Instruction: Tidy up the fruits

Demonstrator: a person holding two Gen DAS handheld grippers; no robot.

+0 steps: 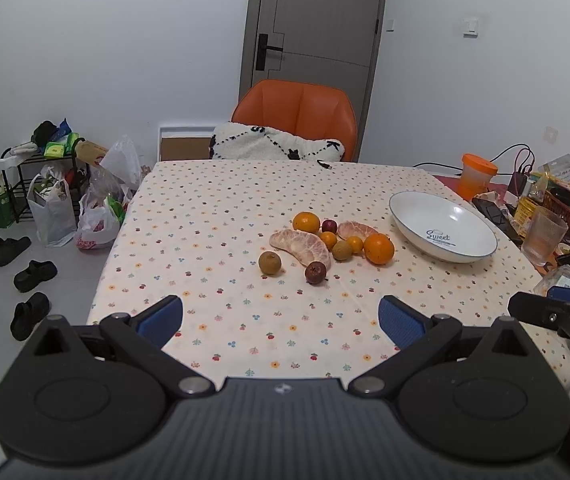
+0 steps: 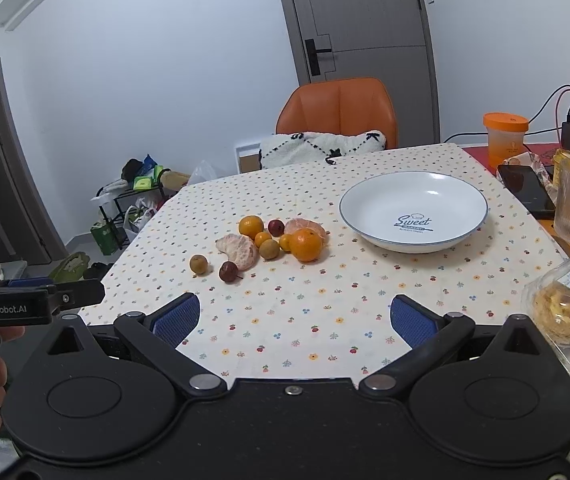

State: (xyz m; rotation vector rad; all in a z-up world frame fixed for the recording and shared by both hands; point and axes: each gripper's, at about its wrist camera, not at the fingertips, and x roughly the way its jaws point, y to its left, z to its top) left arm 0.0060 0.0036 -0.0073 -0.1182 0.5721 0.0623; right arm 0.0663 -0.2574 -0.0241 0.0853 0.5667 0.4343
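On the flowered tablecloth (image 1: 221,216) we see the fruit bunched mid-table: two oranges (image 1: 379,249), peeled pomelo segments (image 1: 303,246), small kumquats (image 1: 328,239), brown longans (image 1: 269,263) and dark red jujubes (image 1: 316,272). The empty white Sweet bowl (image 2: 413,204) sits just right of the pile. Our left gripper (image 1: 281,320) and right gripper (image 2: 293,322) hover at the near edge, jaws spread wide, holding nothing.
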